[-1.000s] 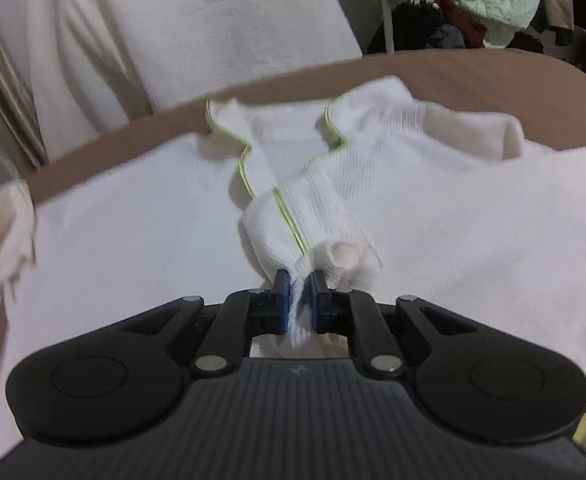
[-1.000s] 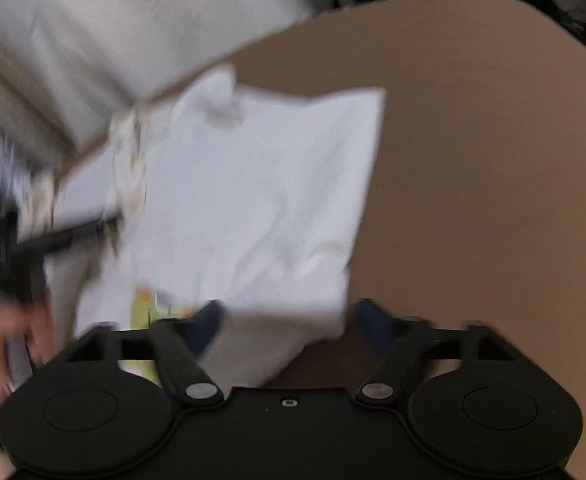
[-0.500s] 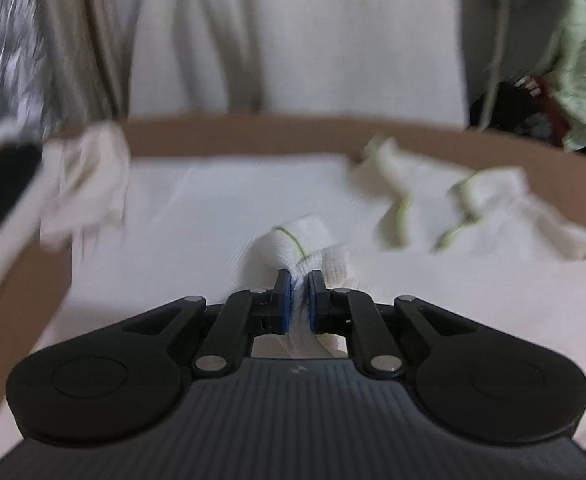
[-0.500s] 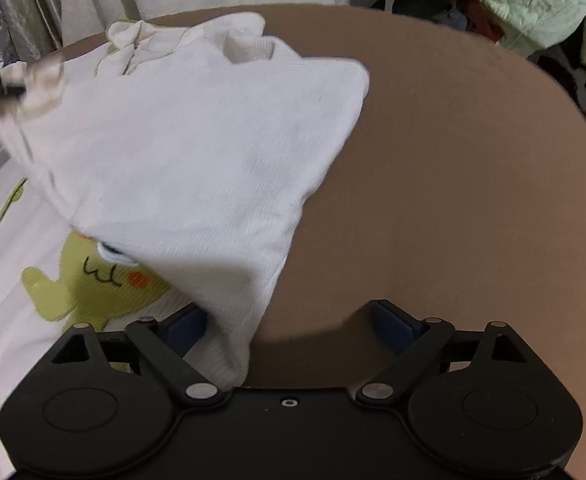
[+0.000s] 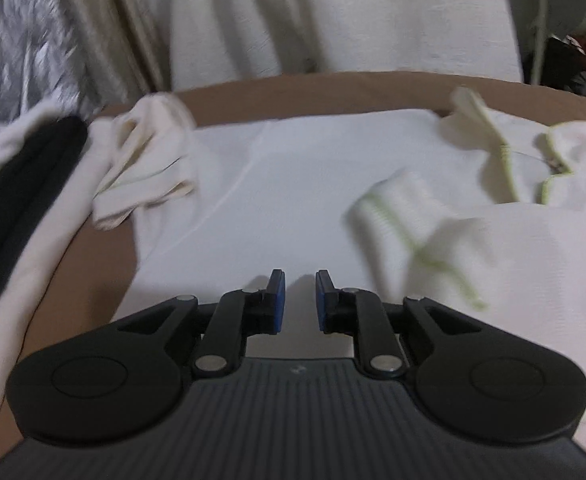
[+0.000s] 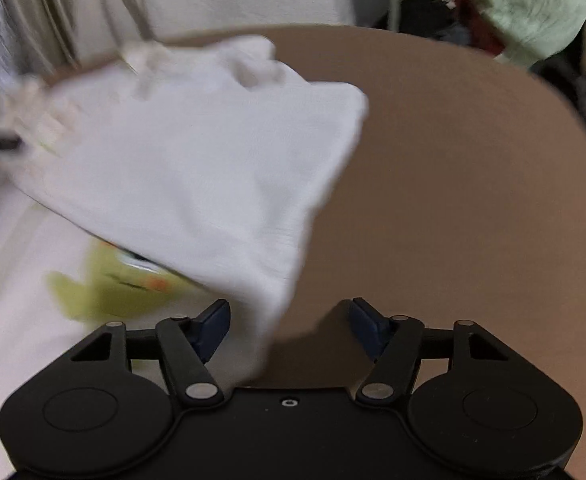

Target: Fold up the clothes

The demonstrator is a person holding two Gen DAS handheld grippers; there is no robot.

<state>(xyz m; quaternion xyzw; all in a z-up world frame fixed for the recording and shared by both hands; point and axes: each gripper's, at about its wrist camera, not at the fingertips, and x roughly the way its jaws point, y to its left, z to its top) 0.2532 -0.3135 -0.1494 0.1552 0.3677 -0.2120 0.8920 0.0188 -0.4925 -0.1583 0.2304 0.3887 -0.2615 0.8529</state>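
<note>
White waffle-knit shirt with lime piping on brown counter: soft, light, limp; pinch hem corners. Left hand-held gripper slightly parted, empty; right hand-held gripper wide open, empty

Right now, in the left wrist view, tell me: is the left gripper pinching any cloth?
No, the left gripper is open, a bare gap between its blue pads.

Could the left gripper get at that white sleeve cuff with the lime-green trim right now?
Probably yes: the left gripper is open and empty, and the white sleeve cuff with lime-green trim lies uncovered just ahead to its right.
</note>
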